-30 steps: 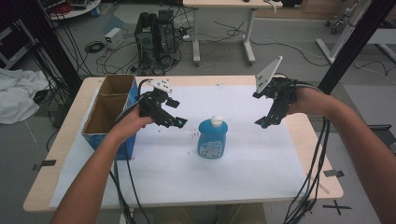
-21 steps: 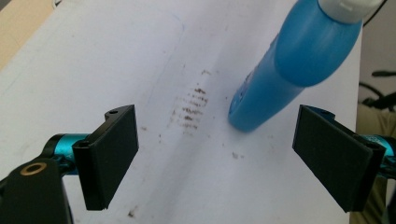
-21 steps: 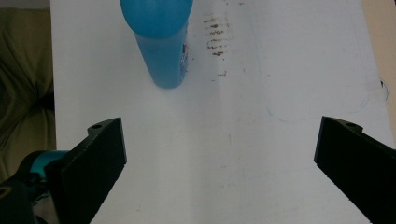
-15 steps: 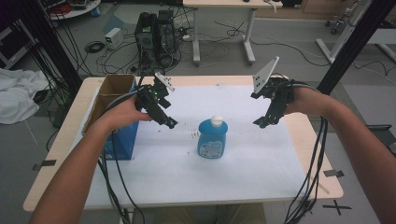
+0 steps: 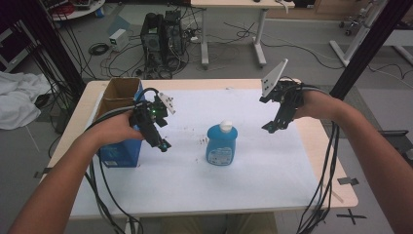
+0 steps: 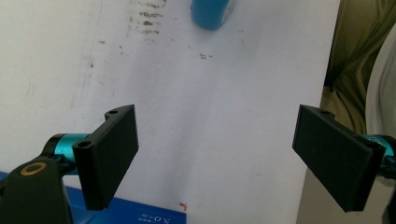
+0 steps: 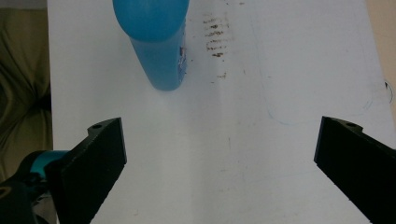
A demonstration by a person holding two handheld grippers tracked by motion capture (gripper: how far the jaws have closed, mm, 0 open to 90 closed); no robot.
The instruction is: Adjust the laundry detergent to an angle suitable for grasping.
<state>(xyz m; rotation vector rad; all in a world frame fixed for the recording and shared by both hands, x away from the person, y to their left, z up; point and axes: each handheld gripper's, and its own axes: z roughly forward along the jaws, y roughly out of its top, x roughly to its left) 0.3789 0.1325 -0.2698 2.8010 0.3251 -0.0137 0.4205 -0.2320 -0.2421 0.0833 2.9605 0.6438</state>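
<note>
A blue bottle (image 5: 221,145) with a white cap stands upright in the middle of the white table cover (image 5: 253,170). My left gripper (image 5: 162,143) hovers to the bottle's left, beside the blue box, with its jaws wide open and nothing between them. In the left gripper view the gripper (image 6: 217,135) looks down at the cover, with the bottle (image 6: 212,11) far off at the top edge. My right gripper (image 5: 273,126) hangs open to the bottle's right. In the right gripper view that gripper (image 7: 219,135) is empty, and the bottle (image 7: 156,39) stands ahead to the left.
An open blue box (image 5: 119,124) with a cardboard-brown inside stands at the table's left edge; its corner (image 6: 140,215) lies under the left jaw. Brown stains (image 5: 192,132) mark the cover left of the bottle. Cables hang off the table's front edge on both sides.
My left gripper has drawn back to the left and nearer to me, away from the bottle and toward the box. The right gripper has barely moved.
</note>
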